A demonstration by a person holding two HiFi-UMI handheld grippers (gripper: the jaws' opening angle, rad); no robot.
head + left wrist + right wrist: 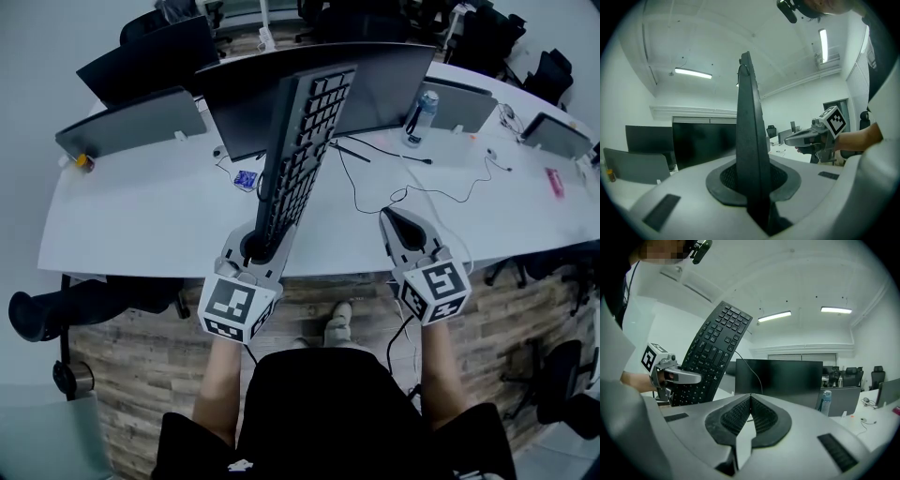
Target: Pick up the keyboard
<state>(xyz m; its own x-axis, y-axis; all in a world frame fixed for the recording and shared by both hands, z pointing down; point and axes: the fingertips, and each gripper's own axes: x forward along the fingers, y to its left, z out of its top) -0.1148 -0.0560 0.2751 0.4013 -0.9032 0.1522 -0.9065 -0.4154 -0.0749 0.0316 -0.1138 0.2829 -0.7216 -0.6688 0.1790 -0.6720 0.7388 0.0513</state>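
Note:
A black keyboard [305, 141] stands on end above the white desk [141, 216], keys facing right, its cable trailing down to the desk. My left gripper [255, 246] is shut on its lower end. In the left gripper view the keyboard [749, 131] shows edge-on, pinched between the pads of that gripper [752, 183]. My right gripper [389, 217] hangs to the right of the keyboard, apart from it, jaws shut and holding nothing. From the right gripper view the keyboard [712, 357] leans up at the left with the left gripper [670, 376] on it; the right gripper [750, 399] has its pads together.
A wide dark monitor [375, 89] stands behind the keyboard, with grey screens [131, 122] on either side. A water bottle [421, 117] stands at the right of the monitor. Black cables [412, 192] run over the desk. A black chair [56, 309] sits at the lower left.

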